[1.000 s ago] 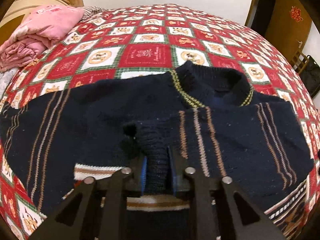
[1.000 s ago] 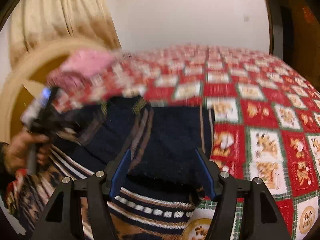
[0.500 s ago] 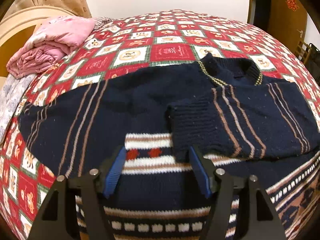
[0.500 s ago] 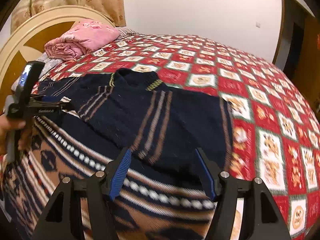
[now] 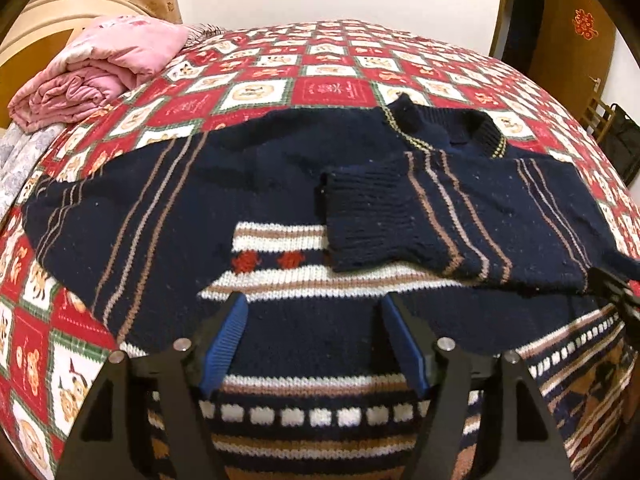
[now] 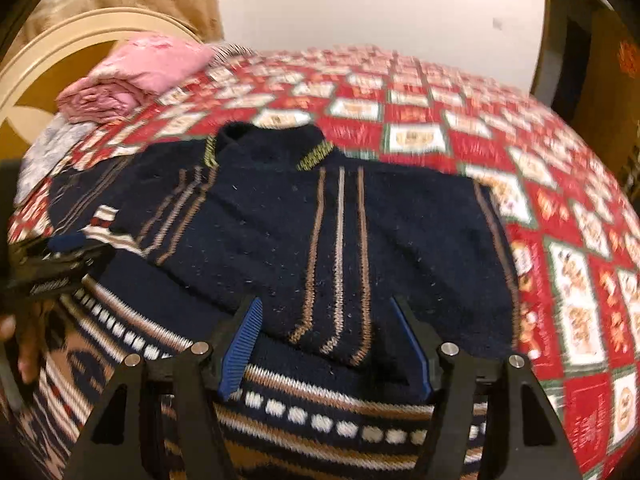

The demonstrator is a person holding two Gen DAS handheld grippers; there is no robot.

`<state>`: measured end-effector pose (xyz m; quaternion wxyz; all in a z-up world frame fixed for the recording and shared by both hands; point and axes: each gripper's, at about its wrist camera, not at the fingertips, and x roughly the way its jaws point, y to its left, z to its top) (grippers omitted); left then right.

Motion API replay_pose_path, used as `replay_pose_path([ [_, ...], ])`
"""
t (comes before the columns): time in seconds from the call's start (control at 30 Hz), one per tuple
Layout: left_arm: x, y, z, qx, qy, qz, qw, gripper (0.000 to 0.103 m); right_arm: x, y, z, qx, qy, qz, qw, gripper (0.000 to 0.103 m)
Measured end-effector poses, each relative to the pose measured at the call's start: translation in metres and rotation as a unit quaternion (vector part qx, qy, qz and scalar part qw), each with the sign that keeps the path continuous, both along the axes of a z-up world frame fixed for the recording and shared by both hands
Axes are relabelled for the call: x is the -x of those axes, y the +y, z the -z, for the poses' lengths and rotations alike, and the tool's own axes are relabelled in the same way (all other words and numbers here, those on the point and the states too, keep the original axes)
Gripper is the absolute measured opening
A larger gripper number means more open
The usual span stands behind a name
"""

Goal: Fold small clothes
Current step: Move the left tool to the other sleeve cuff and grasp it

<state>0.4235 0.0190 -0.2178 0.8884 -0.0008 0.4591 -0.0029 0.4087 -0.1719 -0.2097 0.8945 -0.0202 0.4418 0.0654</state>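
Ribbed navy knit sweater [image 5: 280,184], sleeve [image 5: 440,216] folded

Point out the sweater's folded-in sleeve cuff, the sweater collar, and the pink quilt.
sleeve cuff [image 5: 362,224], left wrist view, on the ribbed end of the cuff.
collar [image 5: 444,130], left wrist view, on the neck opening.
pink quilt [image 5: 100,66], left wrist view, on its folded top.

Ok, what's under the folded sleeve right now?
The folded sleeve lies across the sweater chest; white and brown stripes with red motifs show beside its cuff. Whatever sits directly beneath the sleeve is covered.
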Motion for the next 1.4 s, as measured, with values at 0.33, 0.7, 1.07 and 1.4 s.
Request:
replay_pose_path([
  [0.33,0.046,0.013,-0.003,0.007,-0.017,0.033,0.9993,0.073,0.023,0.012,0.011,0.067,-0.021,0.010,0.997,0.067],
  [0.7,0.065,0.033,-0.004,0.012,-0.019,0.036,0.9991,0.074,0.021,0.067,0.012,0.067,-0.033,-0.012,0.997,0.067],
  [1.07,0.052,0.182,-0.020,0.031,-0.048,-0.101,0.9932,0.074,0.028,0.069,0.016,0.067,-0.047,-0.012,0.997,0.069],
  [1.4,-0.007,0.364,-0.023,0.043,-0.059,-0.293,0.9533,0.074,0.030,0.068,0.016,0.062,-0.050,-0.011,0.997,0.069],
])
